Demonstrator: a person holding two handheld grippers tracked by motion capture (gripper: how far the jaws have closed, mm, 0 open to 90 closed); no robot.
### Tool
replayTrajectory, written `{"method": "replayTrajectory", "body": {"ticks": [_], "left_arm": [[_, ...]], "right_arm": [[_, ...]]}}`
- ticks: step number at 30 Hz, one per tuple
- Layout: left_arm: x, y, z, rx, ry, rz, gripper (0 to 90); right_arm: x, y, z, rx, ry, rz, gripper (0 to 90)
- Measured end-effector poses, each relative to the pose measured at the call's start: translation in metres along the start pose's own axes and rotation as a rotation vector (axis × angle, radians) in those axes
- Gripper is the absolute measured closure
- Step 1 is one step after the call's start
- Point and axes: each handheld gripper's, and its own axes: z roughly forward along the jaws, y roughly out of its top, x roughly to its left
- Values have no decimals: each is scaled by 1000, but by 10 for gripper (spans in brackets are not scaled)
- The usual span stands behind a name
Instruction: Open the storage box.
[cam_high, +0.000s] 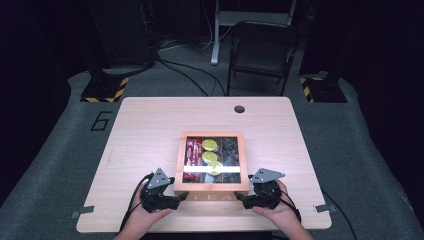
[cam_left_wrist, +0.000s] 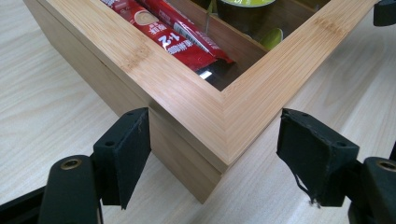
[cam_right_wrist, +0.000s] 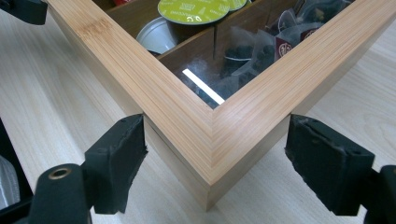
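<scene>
i have the tea box (cam_high: 212, 187) at the near middle of the surface (cam_high: 145, 125), lid closed. left hand-held gripper (cam_high: 181, 195) and right hand-held gripper (cam_high: 240, 196) straddle its front corners, wide open, gripping nothing. lifting or opening remains.

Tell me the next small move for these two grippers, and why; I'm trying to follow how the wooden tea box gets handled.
Probably close both sets of fingers on the near corners of the tea box. The left gripper and right gripper each straddle a corner, and their pads look just short of the wood or barely touching, not clamped. A grip on both corners would let the box or its glass-paned lid be lifted evenly.
</scene>
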Motion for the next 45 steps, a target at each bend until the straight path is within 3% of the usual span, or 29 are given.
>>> {"method": "replayTrajectory", "body": {"ticks": [3, 23, 27, 36, 45], "left_arm": [[-1, -1, 1, -2, 21, 6, 272], [-4, 1, -1, -1, 43, 16, 283], [-6, 3, -2, -16, 42, 27, 304], [-5, 6, -6, -34, 25, 9, 302], [-5, 13, -12, -63, 47, 4, 302]], "right_arm": [[0, 0, 1, 5, -5, 4, 203], [0, 0, 0, 29, -5, -13, 264], [0, 1, -2, 17, 0, -2, 280], [-1, 3, -5, -10, -4, 1, 291], [-1, 7, -11, -49, -30, -6, 311]]}}
